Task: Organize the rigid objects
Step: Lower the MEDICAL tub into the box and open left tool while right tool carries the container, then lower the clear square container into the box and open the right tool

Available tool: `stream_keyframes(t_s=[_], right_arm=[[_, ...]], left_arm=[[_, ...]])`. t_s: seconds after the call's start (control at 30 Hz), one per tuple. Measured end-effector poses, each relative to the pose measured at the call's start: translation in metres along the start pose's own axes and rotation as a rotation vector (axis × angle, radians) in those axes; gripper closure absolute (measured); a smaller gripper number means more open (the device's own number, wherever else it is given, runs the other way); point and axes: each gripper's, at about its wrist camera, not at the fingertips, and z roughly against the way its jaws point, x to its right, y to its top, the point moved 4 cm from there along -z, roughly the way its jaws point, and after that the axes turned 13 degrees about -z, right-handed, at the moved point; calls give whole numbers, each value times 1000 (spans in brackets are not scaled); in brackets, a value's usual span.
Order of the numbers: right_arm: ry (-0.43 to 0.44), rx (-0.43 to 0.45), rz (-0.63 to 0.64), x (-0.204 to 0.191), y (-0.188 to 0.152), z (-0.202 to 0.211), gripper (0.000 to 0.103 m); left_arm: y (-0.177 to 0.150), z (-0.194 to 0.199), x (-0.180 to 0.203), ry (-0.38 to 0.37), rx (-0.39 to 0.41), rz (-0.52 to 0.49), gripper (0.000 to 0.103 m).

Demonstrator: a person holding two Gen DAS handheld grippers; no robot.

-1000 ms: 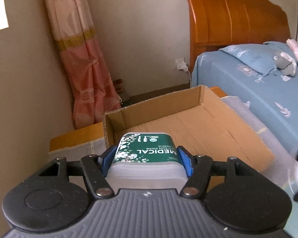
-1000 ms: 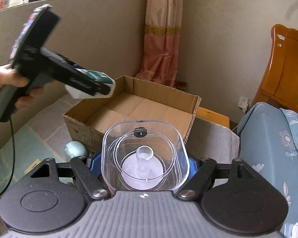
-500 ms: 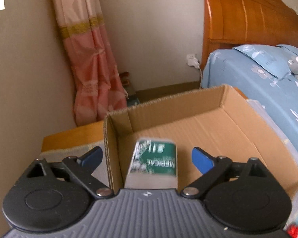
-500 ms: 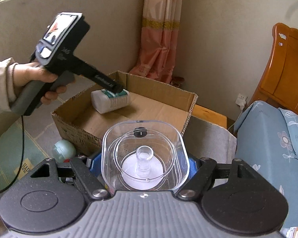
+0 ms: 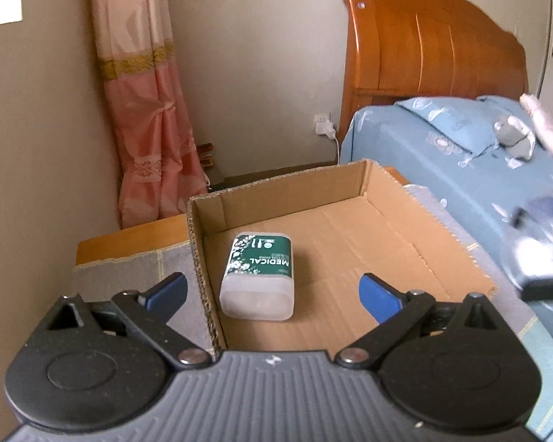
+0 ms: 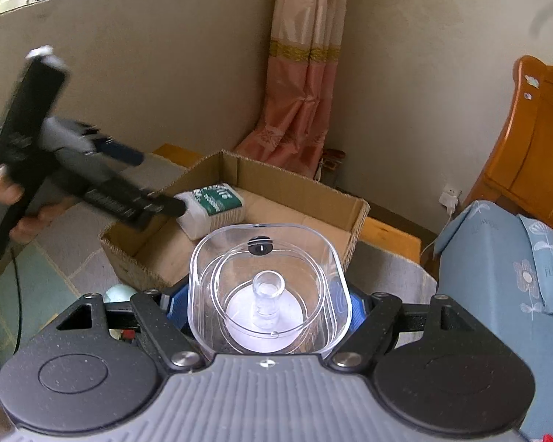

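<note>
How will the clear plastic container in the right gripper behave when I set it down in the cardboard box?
The clear container looks like hard, glossy plastic, so probably stiff but somewhat slippery between the right gripper pads. It appears empty, so likely light. Its squarish rounded walls suggest it should not roll on the flat floor of the cardboard box, beside the swab box.

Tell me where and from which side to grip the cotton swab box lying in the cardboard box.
Grip the cotton swab box across its two long narrow sides, coming straight down from above. It lies flat on its back, label up, so those sides stand free. The cardboard box wall runs close along its left side, so a sideways approach would likely hit it. The left gripper is already open.
</note>
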Motion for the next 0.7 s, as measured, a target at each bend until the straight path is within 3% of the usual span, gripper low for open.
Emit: stream_keyframes(t_s=[0.33, 0.57, 0.63, 0.7], right_arm=[[6, -69, 9, 5, 37, -68, 22], [-7, -98, 2, 12, 54, -114, 21], [-20, -101, 1, 15, 56, -122, 2], [-40, -92, -14, 19, 58, -124, 0]], left_arm=[[-24, 10, -20, -41, 37, 103, 3], [-38, 3, -20, -33, 18, 105, 3], [-41, 3, -20, -37, 10, 109, 3], [-43, 3, -18, -39, 6, 110, 3]])
